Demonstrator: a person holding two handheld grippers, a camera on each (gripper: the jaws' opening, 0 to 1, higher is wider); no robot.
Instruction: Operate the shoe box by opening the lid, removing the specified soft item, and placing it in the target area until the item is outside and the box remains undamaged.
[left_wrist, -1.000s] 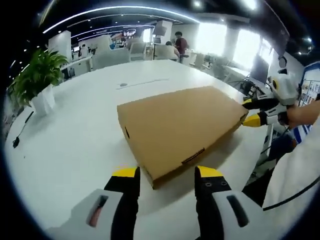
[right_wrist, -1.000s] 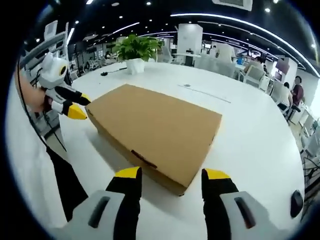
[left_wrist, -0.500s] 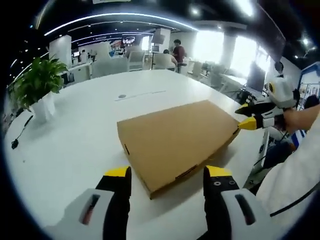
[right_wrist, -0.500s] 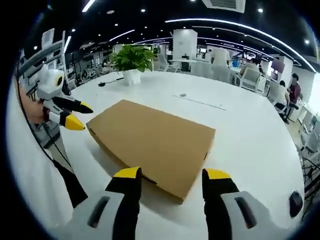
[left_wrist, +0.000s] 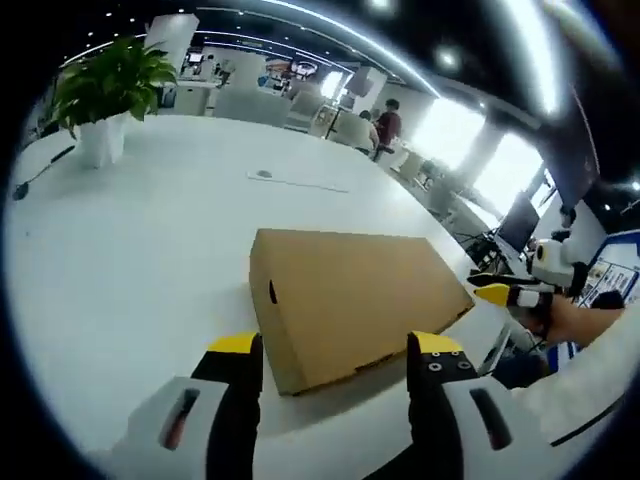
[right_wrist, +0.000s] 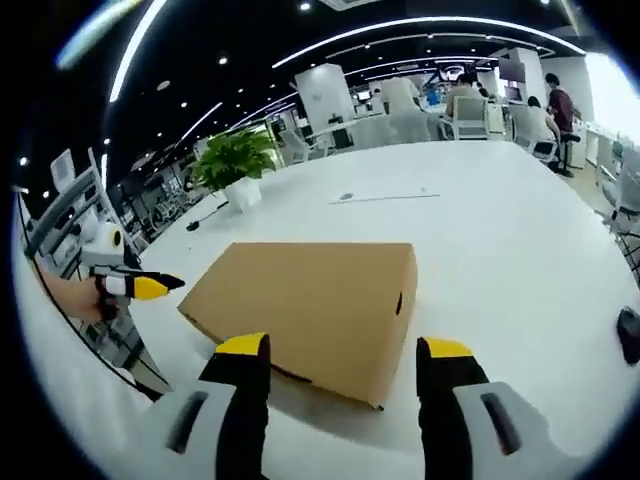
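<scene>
White table bears shoe box, closed, before left tool.

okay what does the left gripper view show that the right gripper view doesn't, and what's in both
Left gripper view only: bright windows behind the table, a monitor, and the right gripper coming in from the right, off the box's far corner.

Right gripper view only: a dark object at the table's right edge, metal shelving at left, and the left gripper coming in from the left.

Both: the closed cardboard shoe box on the white table, the potted plant, and each view's own open jaws.
</scene>
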